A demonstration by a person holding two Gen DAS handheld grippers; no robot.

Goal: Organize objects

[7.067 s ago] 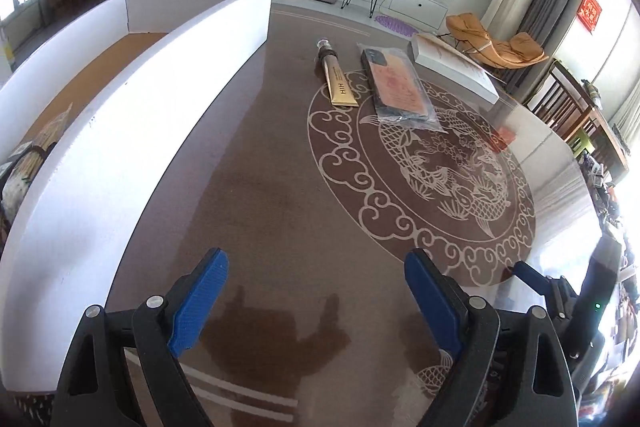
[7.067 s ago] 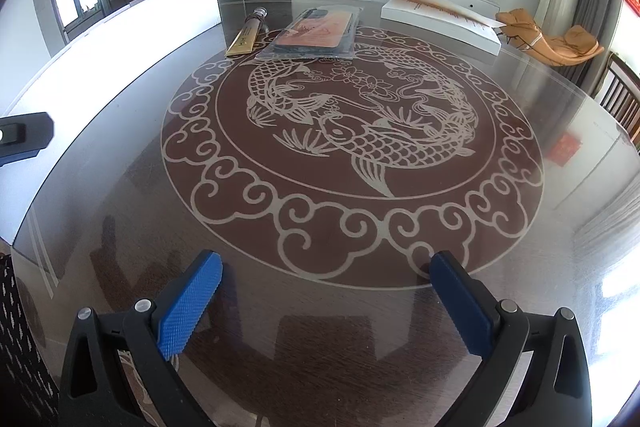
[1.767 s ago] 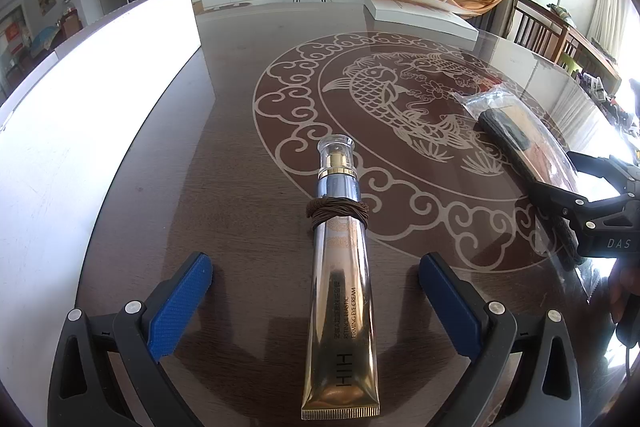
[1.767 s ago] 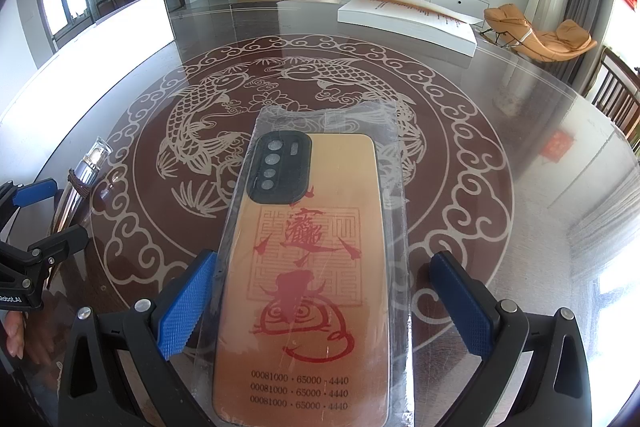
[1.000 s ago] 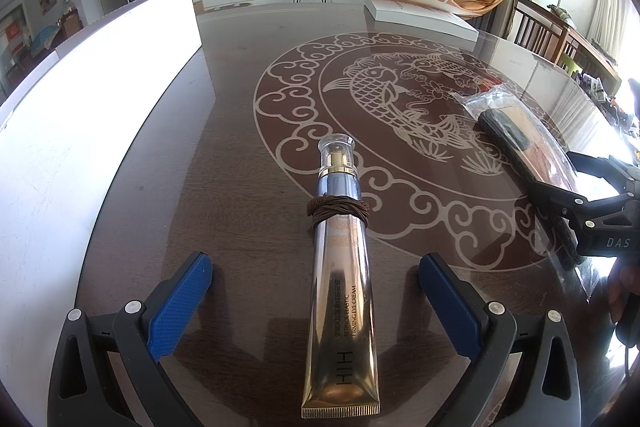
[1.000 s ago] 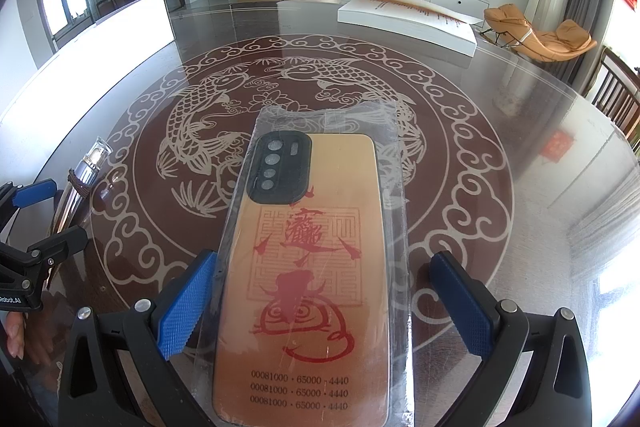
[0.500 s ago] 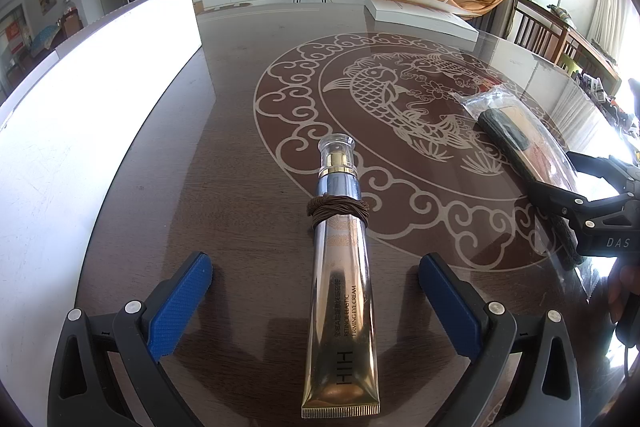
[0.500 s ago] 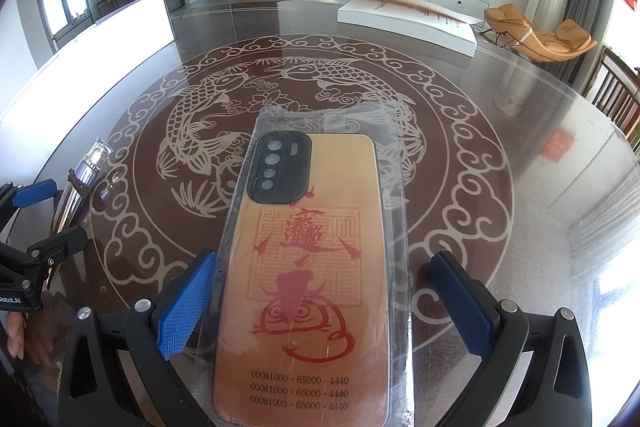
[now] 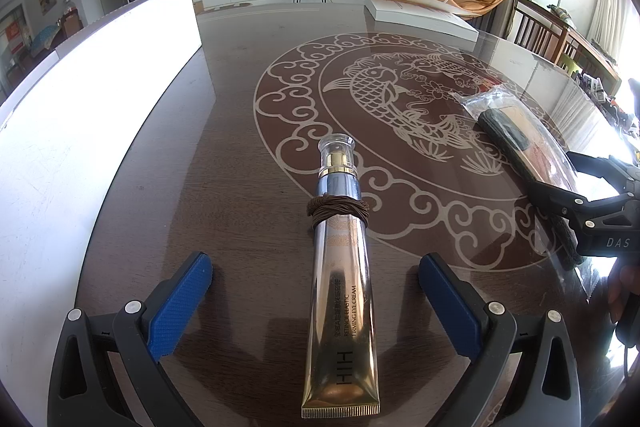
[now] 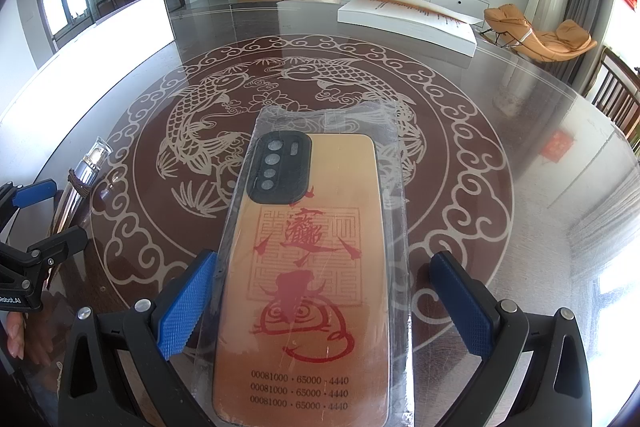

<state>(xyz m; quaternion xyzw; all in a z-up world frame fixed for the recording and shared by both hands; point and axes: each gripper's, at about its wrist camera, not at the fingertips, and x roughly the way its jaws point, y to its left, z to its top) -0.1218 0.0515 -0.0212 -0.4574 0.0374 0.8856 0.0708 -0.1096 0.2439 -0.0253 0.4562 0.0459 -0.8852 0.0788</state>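
A gold cream tube (image 9: 342, 291) with a clear cap and a brown hair tie wound round its neck lies on the table between the blue pads of my left gripper (image 9: 316, 305), which is open and not touching it. A gold phone case (image 10: 308, 275) with red print, in a clear plastic sleeve, lies between the pads of my right gripper (image 10: 326, 301), which is open. The case also shows at the right of the left wrist view (image 9: 524, 147), and the tube at the left of the right wrist view (image 10: 82, 183).
The round glass-topped table (image 9: 248, 187) has a carp pattern. A long white box wall (image 9: 100, 87) stands along its left side. A flat white box (image 10: 408, 19) lies at the far edge. Chairs stand at the right.
Nothing has visibly moved in the last second. Since the earliest frames both grippers have come up to the tube and the phone case.
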